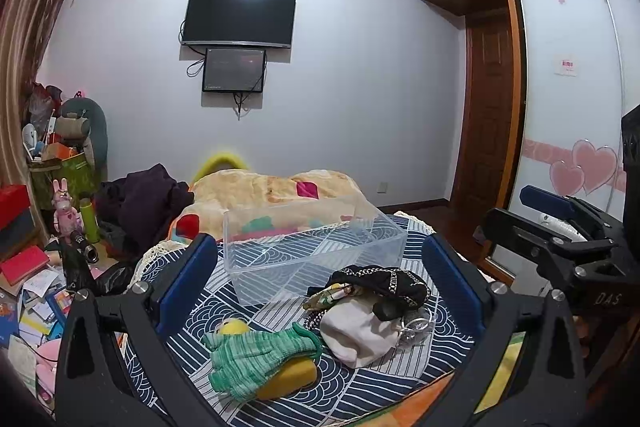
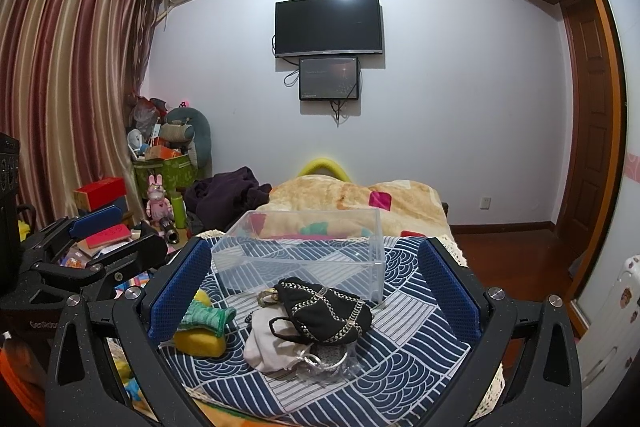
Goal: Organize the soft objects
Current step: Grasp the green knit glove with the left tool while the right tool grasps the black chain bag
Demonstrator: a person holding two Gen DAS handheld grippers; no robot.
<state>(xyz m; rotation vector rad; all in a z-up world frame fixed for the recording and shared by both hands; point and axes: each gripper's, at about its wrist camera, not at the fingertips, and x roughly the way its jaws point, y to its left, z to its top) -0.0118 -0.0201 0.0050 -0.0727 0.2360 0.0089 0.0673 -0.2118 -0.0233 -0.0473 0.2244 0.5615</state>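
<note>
Trouble loomed: both claws gaped wide and empty, left gripper (image 1: 320, 283) above the green knitted glove (image 1: 256, 355), right gripper (image 2: 316, 283) over the black chain-trimmed pouch (image 2: 324, 311), clear plastic box (image 2: 300, 251) beyond; dangling chain could snag neighbours

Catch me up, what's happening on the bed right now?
A person holds a two-finger tool in each hand above a blue patterned cloth. Both the left tool and the right tool are open and hold nothing. The clear plastic bin looks empty. In front of it lies a pile not yet sorted: a green knitted glove on a yellow sponge, a white cloth and a black pouch with chain trim on top.
</note>
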